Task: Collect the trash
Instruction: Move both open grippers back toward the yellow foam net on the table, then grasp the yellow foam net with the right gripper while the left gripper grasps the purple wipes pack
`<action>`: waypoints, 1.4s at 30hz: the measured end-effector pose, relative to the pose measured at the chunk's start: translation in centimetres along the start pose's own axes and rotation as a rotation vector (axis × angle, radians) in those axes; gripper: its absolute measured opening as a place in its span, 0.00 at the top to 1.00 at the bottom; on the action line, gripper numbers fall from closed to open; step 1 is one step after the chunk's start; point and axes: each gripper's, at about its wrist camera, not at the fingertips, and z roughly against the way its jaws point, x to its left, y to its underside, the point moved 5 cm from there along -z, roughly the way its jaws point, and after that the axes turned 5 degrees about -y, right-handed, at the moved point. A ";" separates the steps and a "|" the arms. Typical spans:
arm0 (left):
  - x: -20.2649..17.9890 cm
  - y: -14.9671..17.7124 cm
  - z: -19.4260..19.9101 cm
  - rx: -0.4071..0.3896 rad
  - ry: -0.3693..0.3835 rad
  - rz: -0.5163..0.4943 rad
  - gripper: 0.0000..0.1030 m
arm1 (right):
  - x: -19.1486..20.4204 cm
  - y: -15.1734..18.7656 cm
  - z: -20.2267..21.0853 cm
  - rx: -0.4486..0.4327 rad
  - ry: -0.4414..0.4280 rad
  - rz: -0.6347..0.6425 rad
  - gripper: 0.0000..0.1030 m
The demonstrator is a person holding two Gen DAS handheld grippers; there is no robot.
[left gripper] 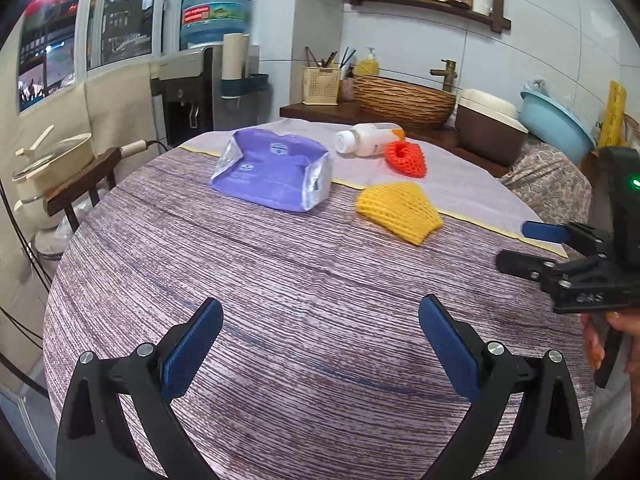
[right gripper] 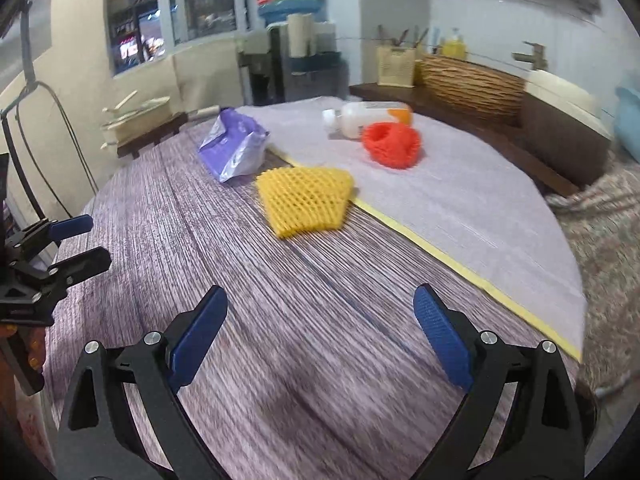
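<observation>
We see the left gripper [left gripper: 320, 344] at the bottom of its own view and the right gripper [right gripper: 320, 336] at the bottom of its view, both with fingers spread wide and empty above the striped tablecloth [left gripper: 280, 300]. The trash lies in the upper middle of both frames: a crumpled purple bag [left gripper: 272, 170], just right of it a yellow foam net [left gripper: 400, 212], and behind that an orange-red foam net [left gripper: 405, 157] just beside a white bottle [left gripper: 366, 139] lying on its side.
</observation>
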 end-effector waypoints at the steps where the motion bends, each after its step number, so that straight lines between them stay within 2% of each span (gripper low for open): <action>1: 0.1 -0.1 -0.1 0.002 0.001 0.005 0.06 | 0.4 -0.6 -1.0 0.012 -0.006 0.010 0.10; 7: 1.3 -1.2 -1.8 0.019 -0.009 0.024 0.06 | 2.2 -4.0 -7.7 0.095 -0.022 0.059 0.10; 13: 2.0 -2.9 -3.7 0.028 -0.012 0.024 0.06 | 1.8 -5.7 -12.4 0.164 0.030 0.074 0.10; 15: 2.1 -3.4 -4.4 0.027 -0.016 0.023 0.06 | 1.5 -5.9 -13.1 0.184 0.039 0.069 0.16; 17: 2.0 -4.0 -5.0 0.029 -0.014 0.029 0.06 | 1.1 -5.9 -13.7 0.201 0.040 0.058 0.28; 18: 1.9 -4.4 -5.4 0.028 -0.010 0.035 0.06 | 0.9 -5.9 -13.8 0.200 0.047 0.055 0.30; 21: 1.3 -5.6 -6.4 0.016 -0.010 0.033 0.06 | 0.3 -6.1 -13.5 0.178 0.069 0.054 0.54; 24: 0.4 -6.8 -7.6 0.008 -0.019 0.009 0.08 | -0.4 -6.2 -13.0 0.160 0.081 0.048 0.73; 25: 0.0 -7.3 -8.3 0.009 -0.022 -0.003 0.11 | -0.7 -6.2 -12.8 0.156 0.077 0.040 0.75; 29: -0.9 -8.6 -11.1 0.050 -0.028 0.002 0.19 | -1.7 -6.0 -12.0 0.136 0.063 -0.002 0.79; 33: -1.8 -9.3 -13.2 0.082 -0.046 0.005 0.20 | -1.9 -5.6 -10.8 0.113 0.068 -0.004 0.79; 37: -2.4 -9.7 -15.0 0.099 -0.122 -0.015 0.24 | -1.6 -5.1 -9.1 0.088 0.080 0.018 0.79; 39: -2.6 -9.6 -15.6 0.105 -0.172 -0.036 0.29 | -1.4 -4.8 -8.3 0.078 0.076 0.023 0.79; 42: -2.6 -9.3 -16.8 0.143 -0.240 -0.063 0.43 | -0.9 -4.4 -7.1 0.066 0.066 0.035 0.79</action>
